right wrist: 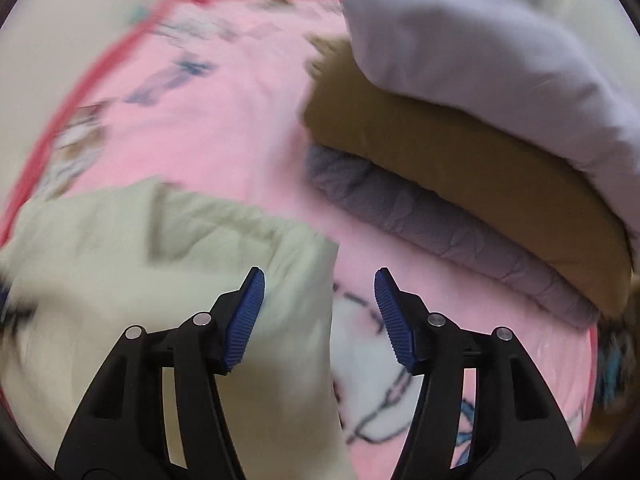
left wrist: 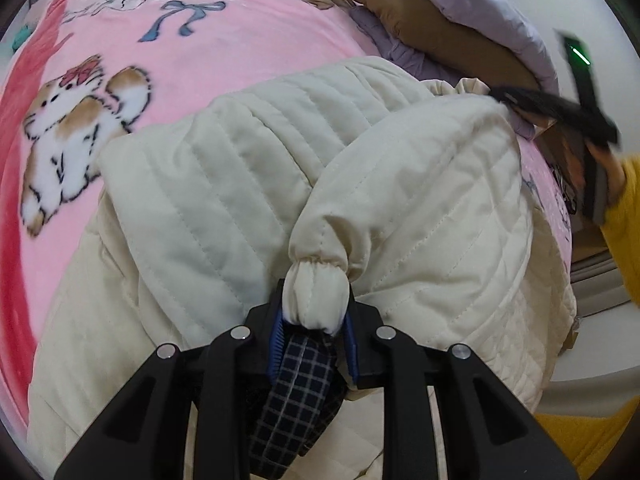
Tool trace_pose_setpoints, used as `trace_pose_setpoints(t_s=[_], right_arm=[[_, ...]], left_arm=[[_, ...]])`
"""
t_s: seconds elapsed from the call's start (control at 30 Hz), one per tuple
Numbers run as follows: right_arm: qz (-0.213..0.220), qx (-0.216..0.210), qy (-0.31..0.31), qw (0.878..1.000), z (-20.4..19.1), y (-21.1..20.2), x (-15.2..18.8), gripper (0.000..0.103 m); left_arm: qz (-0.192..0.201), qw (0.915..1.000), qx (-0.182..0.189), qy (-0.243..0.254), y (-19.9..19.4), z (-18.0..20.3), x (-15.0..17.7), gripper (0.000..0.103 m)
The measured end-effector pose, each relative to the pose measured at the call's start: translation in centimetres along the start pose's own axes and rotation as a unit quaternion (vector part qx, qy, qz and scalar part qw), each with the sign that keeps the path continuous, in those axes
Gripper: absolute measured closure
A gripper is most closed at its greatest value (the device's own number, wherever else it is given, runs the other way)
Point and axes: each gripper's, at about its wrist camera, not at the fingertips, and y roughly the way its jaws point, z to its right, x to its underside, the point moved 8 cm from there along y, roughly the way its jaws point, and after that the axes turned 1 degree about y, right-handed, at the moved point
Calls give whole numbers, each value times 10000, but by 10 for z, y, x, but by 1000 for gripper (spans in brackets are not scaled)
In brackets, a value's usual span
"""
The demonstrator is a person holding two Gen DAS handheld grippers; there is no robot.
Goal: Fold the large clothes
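A cream quilted jacket [left wrist: 248, 184] lies spread on a pink blanket [left wrist: 208, 48] printed with cartoon animals. My left gripper [left wrist: 316, 320] is shut on the gathered cuff of a jacket sleeve [left wrist: 316, 292], whose dark checked lining [left wrist: 296, 400] hangs below the pads. That sleeve lies folded across the jacket body. In the right wrist view my right gripper [right wrist: 320, 312] stands open with nothing between its fingers, hovering over the jacket's edge [right wrist: 200, 240] and the pink blanket [right wrist: 224, 128]. The right gripper [left wrist: 576, 120] also shows blurred at the far right of the left wrist view.
A stack of folded clothes stands at the back right: a lilac piece [right wrist: 460, 48] on top, a tan one [right wrist: 460, 160] under it, a grey-purple one [right wrist: 440, 232] at the bottom. A yellow sleeve [left wrist: 628, 208] shows at the right edge. The blanket has a red border [right wrist: 80, 80].
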Motion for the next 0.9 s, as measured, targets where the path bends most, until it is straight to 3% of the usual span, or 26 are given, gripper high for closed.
trace_pose_setpoints(t_s=[0.1, 0.2, 0.23, 0.33, 0.37, 0.4, 0.43, 0.47, 0.53, 0.63, 0.73, 0.8, 0.9], right_arm=[[244, -284, -927, 9950, -16, -33, 44, 38], [576, 56, -2061, 9768, -42, -55, 90, 38], [727, 363, -2535, 9639, -51, -58, 104, 38], [1122, 1237, -3905, 9053, -81, -50, 135, 42], [1165, 1587, -4252, 8834, -89, -41, 142, 57], [1142, 1744, -4444, 8712, -94, -34, 144, 65], [1123, 1812, -4571, 8635, -98, -28, 146, 73], [1122, 1840, -4637, 8594, -100, -22, 147, 93], [1100, 1897, -4446, 8685, -93, -19, 143, 94], [1132, 2046, -3642, 9015, -68, -32, 125, 96], [746, 1849, -2907, 9358, -36, -31, 121, 96], [485, 1658, -2652, 9486, -23, -19, 121, 96], [149, 1634, -2480, 9548, -12, 5, 125, 96]], left_arm=[[-56, 9999, -103, 96, 1, -1, -2, 78], [-48, 9997, -179, 134, -1, 1, 1, 77], [-31, 9998, -184, 113, -2, 1, 1, 77], [19, 9998, -200, 3, -2, 2, 0, 77], [34, 9997, -253, -35, -2, 3, 0, 77], [54, 9995, -318, -54, -3, 5, 1, 77], [71, 9992, -379, -56, -3, 6, 0, 77], [105, 9989, -448, -67, -4, 9, -1, 77], [217, 9983, -527, -102, -8, 16, -2, 77], [581, 9977, -289, -176, -21, 33, -13, 77], [528, 9982, -270, -98, -12, 47, -23, 77], [443, 9983, -354, -118, 0, 52, -31, 77], [345, 9985, -324, -266, 11, 54, -35, 76]])
